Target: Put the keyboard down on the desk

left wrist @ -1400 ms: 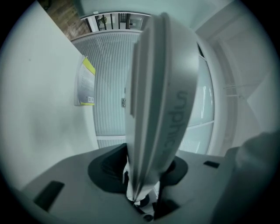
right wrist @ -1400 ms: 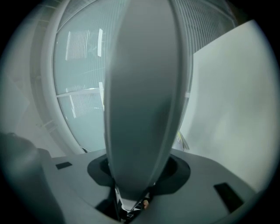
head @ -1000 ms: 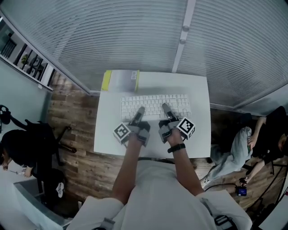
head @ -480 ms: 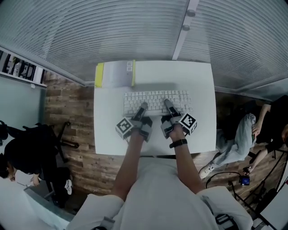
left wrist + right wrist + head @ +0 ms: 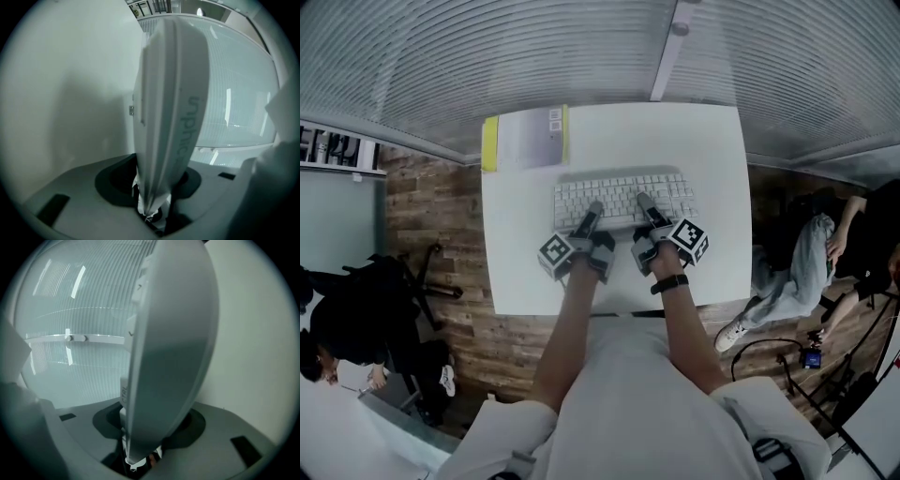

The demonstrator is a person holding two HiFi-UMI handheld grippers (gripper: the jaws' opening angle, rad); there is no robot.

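Slim white plastic keyboard, rows of low keys, is over the middle of the smooth white worktop. Left claw pinches its rounded near edge. Right claw has just been opening, with that edge between its jaws.

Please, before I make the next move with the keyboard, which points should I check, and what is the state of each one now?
1. Left claw grips white rectangular keyboard at its near edge: ok.
2. Right claw grip: cannot tell; keyboard sits between its jaws, which have just been opening.
3. White desk bare around keyboard: ok.
4. Flat box with yellow edge apart from keyboard, at far left corner: ok.
5. Keyboard lying flat on desk: cannot tell.
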